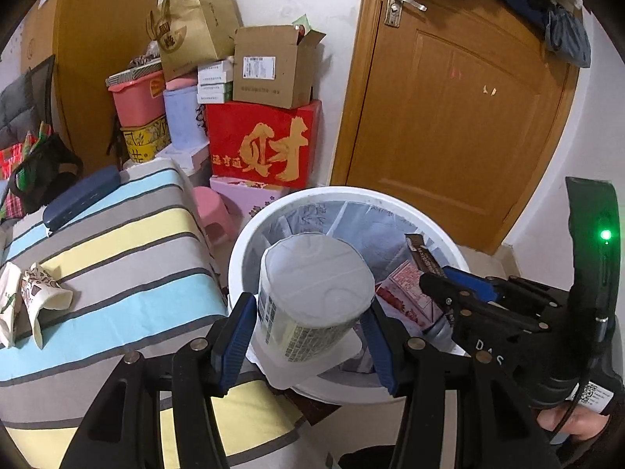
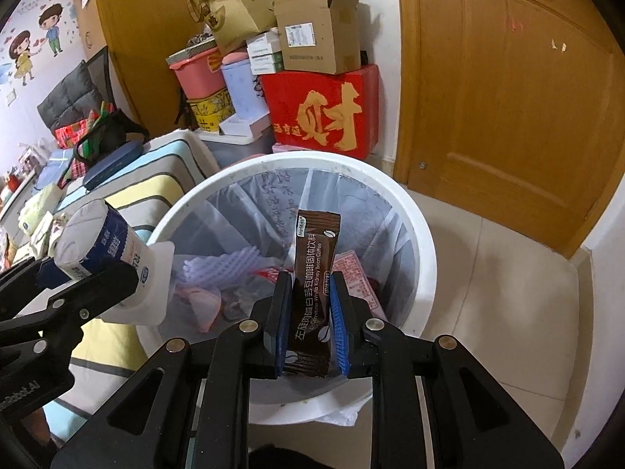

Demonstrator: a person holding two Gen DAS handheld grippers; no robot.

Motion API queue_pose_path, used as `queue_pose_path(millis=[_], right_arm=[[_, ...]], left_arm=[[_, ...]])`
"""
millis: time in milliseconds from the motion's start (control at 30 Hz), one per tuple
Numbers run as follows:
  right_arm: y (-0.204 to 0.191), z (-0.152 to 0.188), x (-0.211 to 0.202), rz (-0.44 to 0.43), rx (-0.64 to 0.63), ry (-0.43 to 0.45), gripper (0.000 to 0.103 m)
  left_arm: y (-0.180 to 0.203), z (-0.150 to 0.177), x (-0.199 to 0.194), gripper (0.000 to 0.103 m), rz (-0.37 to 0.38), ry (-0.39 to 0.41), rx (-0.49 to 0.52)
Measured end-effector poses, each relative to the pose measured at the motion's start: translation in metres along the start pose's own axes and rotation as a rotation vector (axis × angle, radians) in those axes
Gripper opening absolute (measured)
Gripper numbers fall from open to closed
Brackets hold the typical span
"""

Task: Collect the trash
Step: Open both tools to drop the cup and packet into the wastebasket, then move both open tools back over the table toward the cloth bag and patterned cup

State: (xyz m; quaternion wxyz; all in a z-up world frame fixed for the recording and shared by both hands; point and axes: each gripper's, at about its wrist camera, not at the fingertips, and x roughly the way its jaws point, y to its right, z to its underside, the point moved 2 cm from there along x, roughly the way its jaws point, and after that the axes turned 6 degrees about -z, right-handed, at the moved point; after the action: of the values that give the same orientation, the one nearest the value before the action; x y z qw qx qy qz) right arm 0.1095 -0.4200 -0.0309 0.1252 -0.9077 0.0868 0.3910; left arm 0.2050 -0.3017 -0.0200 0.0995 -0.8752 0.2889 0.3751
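A white trash bin point(image 1: 390, 199) point(image 2: 414, 234) lined with a clear bag stands on the floor beside the bed and holds wrappers and packaging. My left gripper point(image 1: 308, 316) is shut on a white yogurt cup point(image 1: 312, 297) with a foil lid, held over the bin's near left rim; the same cup point(image 2: 105, 250) shows at the left in the right wrist view. My right gripper point(image 2: 310, 305) is shut on a brown coffee sachet point(image 2: 312, 285), standing upright between the blue pads above the bin's opening. The sachet point(image 1: 424, 254) also appears over the bin in the left wrist view.
A striped bedsheet point(image 1: 129, 242) lies left of the bin, with crumpled paper cups point(image 1: 35, 297) and a dark blue case point(image 1: 82, 195) on it. Stacked boxes, including a red box point(image 1: 265, 144), stand against the wall behind. A wooden door point(image 1: 461, 109) is to the right.
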Motion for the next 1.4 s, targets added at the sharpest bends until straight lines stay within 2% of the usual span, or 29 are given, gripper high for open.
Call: queue_pose_path(millis=[33,100,133,200,233,267,967,1400], right_arm=[[0.0,0.0,0.0,0.003,-0.004,-0.001,0.021],[-0.001,0.001,0.0,0.001,-0.012,-0.004,0.022],[-0.002,0.001,0.001,0.002,-0.014,-0.004,0.025],[-0.002,0.001,0.0,0.011,-0.011,0.003,0.04],[-0.002,0.001,-0.001,0.008,-0.006,0.008,0.051],[-0.001,0.0,-0.001,0.001,0.003,0.009,0.055],[-0.022,-0.002,-0.016,-0.012,-0.006,0.068,0.055],[-0.055,-0.002,-0.019,-0.057,-0.05,0.091,0.055]], left_arm=[[-0.001,0.0,0.0,0.054,-0.005,0.0,-0.002],[-0.002,-0.001,0.0,0.061,-0.003,0.006,-0.002],[-0.002,-0.001,-0.001,0.061,-0.001,0.01,-0.002],[-0.002,-0.001,-0.003,0.061,0.008,0.01,-0.005],[-0.003,-0.001,-0.003,0.061,0.008,0.009,-0.007],[-0.003,-0.001,-0.004,0.061,0.003,0.01,-0.008],[-0.033,0.011,-0.044,0.061,-0.053,0.055,-0.063],[-0.075,0.026,-0.08,0.061,-0.121,0.092,-0.132]])
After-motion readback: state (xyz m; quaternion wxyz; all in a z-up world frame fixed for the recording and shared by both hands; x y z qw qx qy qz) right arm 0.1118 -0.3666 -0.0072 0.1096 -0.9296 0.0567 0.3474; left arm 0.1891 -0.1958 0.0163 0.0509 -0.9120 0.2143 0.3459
